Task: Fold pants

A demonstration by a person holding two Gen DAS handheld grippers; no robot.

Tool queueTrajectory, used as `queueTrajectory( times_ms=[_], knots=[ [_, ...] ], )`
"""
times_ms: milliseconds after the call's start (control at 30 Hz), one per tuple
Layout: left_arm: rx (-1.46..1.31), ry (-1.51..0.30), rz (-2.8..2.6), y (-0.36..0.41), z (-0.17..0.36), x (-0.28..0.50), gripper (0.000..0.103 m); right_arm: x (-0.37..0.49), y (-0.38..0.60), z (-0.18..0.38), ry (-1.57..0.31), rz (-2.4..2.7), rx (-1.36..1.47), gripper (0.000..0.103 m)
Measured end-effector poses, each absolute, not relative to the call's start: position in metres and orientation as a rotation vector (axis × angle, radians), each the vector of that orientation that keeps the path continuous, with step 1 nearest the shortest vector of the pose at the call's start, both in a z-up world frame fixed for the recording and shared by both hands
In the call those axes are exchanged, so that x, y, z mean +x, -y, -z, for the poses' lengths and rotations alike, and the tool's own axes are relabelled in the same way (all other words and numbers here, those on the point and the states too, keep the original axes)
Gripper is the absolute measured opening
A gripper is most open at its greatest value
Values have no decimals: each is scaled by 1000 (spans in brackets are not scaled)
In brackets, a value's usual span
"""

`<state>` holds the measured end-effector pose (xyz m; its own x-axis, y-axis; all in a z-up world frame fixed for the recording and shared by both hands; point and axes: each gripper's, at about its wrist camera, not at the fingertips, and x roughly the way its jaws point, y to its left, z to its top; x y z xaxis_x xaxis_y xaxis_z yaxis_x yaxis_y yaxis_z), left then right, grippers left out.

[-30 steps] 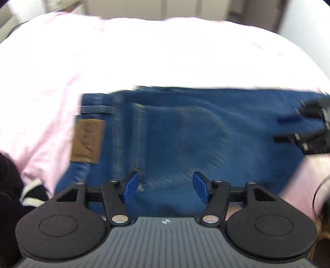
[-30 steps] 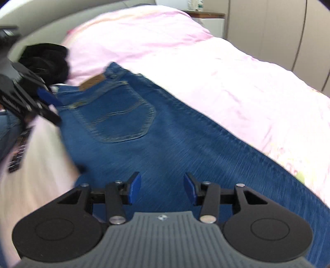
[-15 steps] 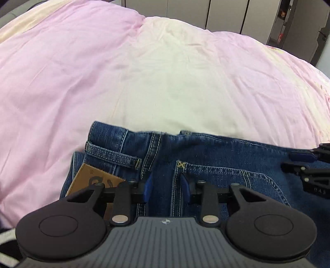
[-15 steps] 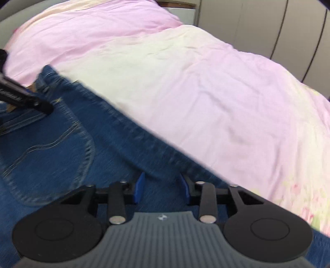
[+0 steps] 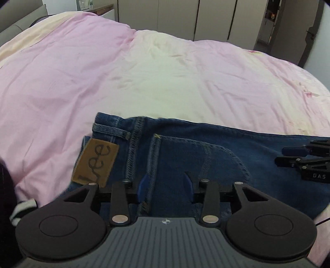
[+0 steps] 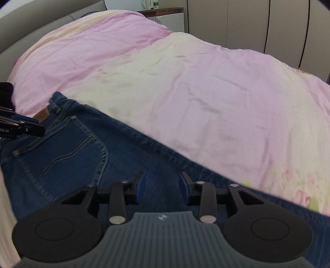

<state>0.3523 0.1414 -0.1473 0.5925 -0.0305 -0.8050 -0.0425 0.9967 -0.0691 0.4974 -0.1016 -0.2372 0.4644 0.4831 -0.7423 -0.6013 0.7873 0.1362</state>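
Note:
Blue jeans (image 5: 206,148) lie on the pink bed, back pocket up, with a brown leather patch (image 5: 96,162) at the waistband. My left gripper (image 5: 166,188) is low over the waistband near the pocket corner; its blue pads stand apart with denim between them. My right gripper (image 6: 162,188) is low over the leg (image 6: 127,156) past the pocket, pads apart with denim between them. Each gripper shows in the other's view, the right one (image 5: 299,156) and the left one (image 6: 22,127).
The pink and cream duvet (image 5: 165,72) covers the bed beyond the jeans. Dark clothing with a white stripe (image 5: 22,208) lies at the lower left. Wardrobe doors (image 6: 268,24) and a nightstand (image 6: 165,14) stand behind the bed.
Both grippers dropped onto the jeans and narrowed from wide open a second ago. The left moved to the waistband, the right along the leg. Both have opened slightly since half a second ago.

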Motion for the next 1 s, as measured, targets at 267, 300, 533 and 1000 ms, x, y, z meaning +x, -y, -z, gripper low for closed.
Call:
queueTrajectory(
  times_ms=[267, 300, 533, 1000],
  knots=[
    [-174, -963, 177, -46, 165, 287, 35, 386, 161, 239, -861, -619, -69, 33],
    [-180, -997, 186, -37, 176, 285, 29, 376, 169, 245, -861, -593, -68, 34],
    [-243, -1167, 69, -37, 239, 282, 30, 354, 197, 282, -893, -537, -127, 34],
    [-100, -1037, 109, 5, 161, 295, 29, 371, 403, 229, -942, -241, 192, 41]
  ],
)
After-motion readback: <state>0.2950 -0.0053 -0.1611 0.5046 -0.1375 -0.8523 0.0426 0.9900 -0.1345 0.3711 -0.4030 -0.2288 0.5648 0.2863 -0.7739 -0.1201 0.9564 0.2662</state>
